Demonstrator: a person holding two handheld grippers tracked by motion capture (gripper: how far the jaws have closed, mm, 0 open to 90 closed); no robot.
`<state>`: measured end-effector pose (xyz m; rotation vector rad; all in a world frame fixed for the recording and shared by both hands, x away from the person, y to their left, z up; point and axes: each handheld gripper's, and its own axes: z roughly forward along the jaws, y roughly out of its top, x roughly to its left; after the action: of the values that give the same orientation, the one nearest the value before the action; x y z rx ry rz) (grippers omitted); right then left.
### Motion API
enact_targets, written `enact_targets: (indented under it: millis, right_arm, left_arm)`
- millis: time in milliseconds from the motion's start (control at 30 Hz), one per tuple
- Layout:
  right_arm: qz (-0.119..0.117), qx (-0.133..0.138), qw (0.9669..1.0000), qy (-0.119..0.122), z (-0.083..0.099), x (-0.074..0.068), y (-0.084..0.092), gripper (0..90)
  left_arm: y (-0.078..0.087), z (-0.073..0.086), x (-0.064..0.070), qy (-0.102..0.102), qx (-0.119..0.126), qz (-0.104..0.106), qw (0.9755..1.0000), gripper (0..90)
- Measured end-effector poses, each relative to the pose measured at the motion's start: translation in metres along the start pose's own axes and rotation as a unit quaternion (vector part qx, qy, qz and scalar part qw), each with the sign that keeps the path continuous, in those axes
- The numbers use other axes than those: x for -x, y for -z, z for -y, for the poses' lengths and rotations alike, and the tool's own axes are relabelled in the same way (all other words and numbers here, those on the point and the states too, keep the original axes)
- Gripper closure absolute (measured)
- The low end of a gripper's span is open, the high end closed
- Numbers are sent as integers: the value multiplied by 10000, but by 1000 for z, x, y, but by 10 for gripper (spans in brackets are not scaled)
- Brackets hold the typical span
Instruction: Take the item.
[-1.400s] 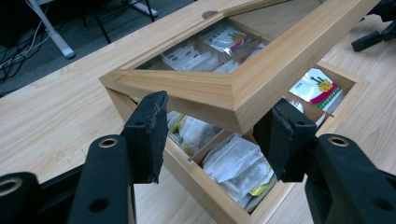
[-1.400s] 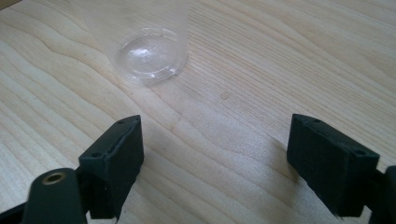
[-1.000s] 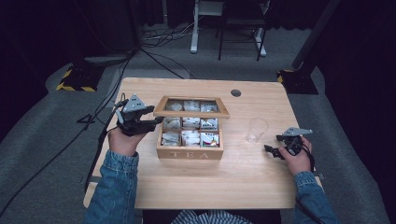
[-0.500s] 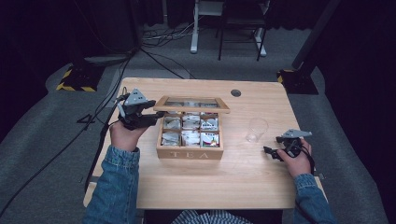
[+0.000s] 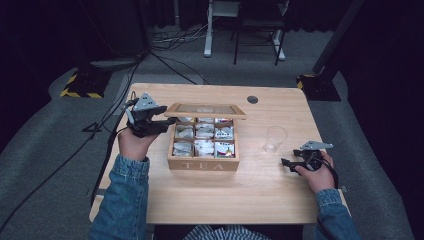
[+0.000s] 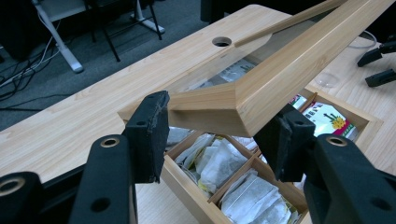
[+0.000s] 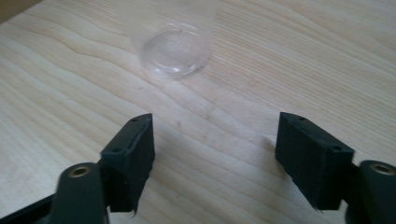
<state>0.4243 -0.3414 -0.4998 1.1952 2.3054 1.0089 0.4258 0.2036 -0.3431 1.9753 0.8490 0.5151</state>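
A wooden tea box [image 5: 202, 164] marked TEA stands mid-table with its compartments full of tea bags [image 5: 204, 147]. Its glass-windowed lid [image 5: 205, 110] is raised at a slant over the back row. My left gripper [image 5: 167, 122] is shut on the lid's front left corner. In the left gripper view the jaws of the left gripper [image 6: 219, 126] clamp the lid [image 6: 280, 70] above the tea bags [image 6: 224, 163]. My right gripper [image 5: 286, 164] rests open on the table at the right. A clear cup [image 7: 175, 51] stands just beyond the right gripper [image 7: 215, 154].
The clear cup [image 5: 274, 138] stands right of the box. A round cable hole [image 5: 252, 99] sits near the table's far edge [image 5: 210, 86]. Cables trail off the left side. Chair and desk legs stand on the floor beyond.
My left gripper has risen a little with the lid's corner, so the lid looks thinner from above. The right gripper has stayed put.
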Motion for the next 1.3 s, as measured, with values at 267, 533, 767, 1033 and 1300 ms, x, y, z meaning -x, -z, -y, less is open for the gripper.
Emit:
enact_targets:
  millis: [267, 533, 767, 1033, 1300]
  right_arm:
    - [-234, 7, 9997, 4, -9, -14, 6, 403]
    - [-364, 197, 9991, 119, -20, -33, 23, 417]
    - [-572, 160, 9976, 357, -38, -53, 33, 436]
    - [-850, 303, 9939, 637, -67, -83, 39, 421]
    - [-963, 362, 9919, 748, -94, -105, 30, 413]
  left_arm:
    - [-1, -1, 0, -29, -24, 12, 10000, 464]
    - [-4, -2, -2, -71, -22, -10, 10000, 463]
    - [-4, -3, -2, -74, -18, -18, 10000, 464]
    - [-4, -3, -3, -99, -42, -11, 9999, 464]
    - [-4, -3, -3, -119, -13, -10, 9999, 463]
